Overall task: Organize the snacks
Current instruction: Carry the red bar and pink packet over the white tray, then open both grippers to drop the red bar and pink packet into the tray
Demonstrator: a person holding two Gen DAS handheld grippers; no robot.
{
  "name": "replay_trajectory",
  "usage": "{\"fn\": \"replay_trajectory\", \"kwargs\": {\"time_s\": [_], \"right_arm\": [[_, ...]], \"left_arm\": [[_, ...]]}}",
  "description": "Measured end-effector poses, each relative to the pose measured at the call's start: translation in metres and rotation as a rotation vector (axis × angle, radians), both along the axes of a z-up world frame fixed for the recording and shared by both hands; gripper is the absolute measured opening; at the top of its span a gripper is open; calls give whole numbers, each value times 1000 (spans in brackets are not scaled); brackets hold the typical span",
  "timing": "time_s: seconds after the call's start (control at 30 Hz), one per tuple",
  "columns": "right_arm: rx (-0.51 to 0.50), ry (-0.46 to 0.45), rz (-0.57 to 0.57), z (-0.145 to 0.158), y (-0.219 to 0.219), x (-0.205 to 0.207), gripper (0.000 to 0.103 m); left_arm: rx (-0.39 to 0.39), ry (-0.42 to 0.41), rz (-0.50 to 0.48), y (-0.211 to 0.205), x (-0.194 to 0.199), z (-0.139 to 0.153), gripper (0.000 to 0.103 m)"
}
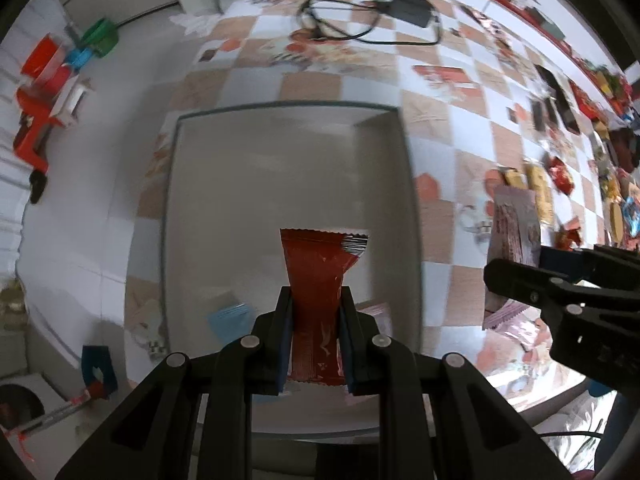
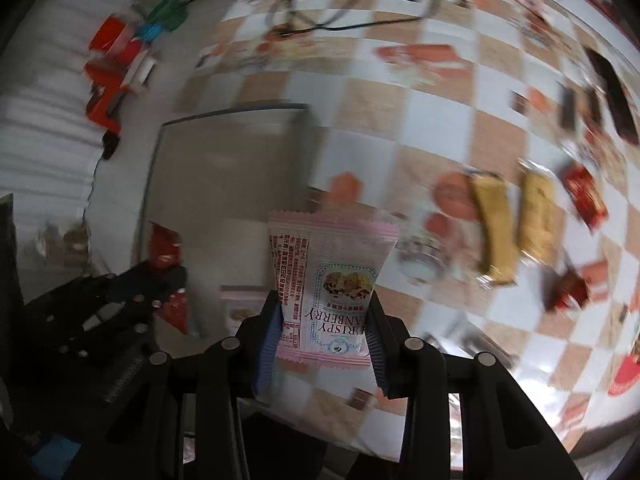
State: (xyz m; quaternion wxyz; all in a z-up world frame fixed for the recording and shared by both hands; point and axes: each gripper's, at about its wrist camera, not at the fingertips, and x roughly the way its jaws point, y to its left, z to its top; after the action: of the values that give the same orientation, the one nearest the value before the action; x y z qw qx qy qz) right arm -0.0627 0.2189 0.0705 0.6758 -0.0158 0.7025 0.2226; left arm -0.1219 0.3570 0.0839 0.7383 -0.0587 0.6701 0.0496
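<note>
Clamping a red snack packet (image 1: 318,280) between its two fingers, the left gripper (image 1: 316,320) holds it upright over a shallow grey tray (image 1: 408,184) that lies on the checkered table (image 1: 452,92). The packet's crimped top edge stands beyond the fingertips, above the tray's bare floor. Just left of the fingers a light blue packet (image 1: 230,316) lies in the tray, and just right of them the corner of a pink packet (image 1: 378,312) lies there too. Farther right, outside the tray's rim, the right gripper (image 2: 324,316) is closed on a pink-and-white cranberry crisp packet (image 2: 332,280), its fingers pressing both side edges while the printed face points at the camera. From the right wrist view this packet hangs over the table just past the tray's right wall, with the tray ahead and left of the fingers. Ahead and to the right of those fingers, well apart from them, two yellow bars (image 2: 512,224) lie side by side on the table, with a red packet (image 2: 584,192) beyond them and more dark wrappers farther off, blurred. A black power adapter (image 1: 412,8) with looped cable sits at the far end of the table.
</note>
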Motion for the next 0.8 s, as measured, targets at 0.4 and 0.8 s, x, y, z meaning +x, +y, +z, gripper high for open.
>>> {"fn": "replay_trajectory", "kwargs": {"time_s": [0.4, 0.8], "right_arm": [[2, 74, 79, -28, 66, -6, 41], [-19, 92, 102, -37, 79, -8, 71]], "left_arm": [[1, 72, 40, 26, -20, -30, 24], [92, 33, 25, 21, -20, -15, 80]]}}
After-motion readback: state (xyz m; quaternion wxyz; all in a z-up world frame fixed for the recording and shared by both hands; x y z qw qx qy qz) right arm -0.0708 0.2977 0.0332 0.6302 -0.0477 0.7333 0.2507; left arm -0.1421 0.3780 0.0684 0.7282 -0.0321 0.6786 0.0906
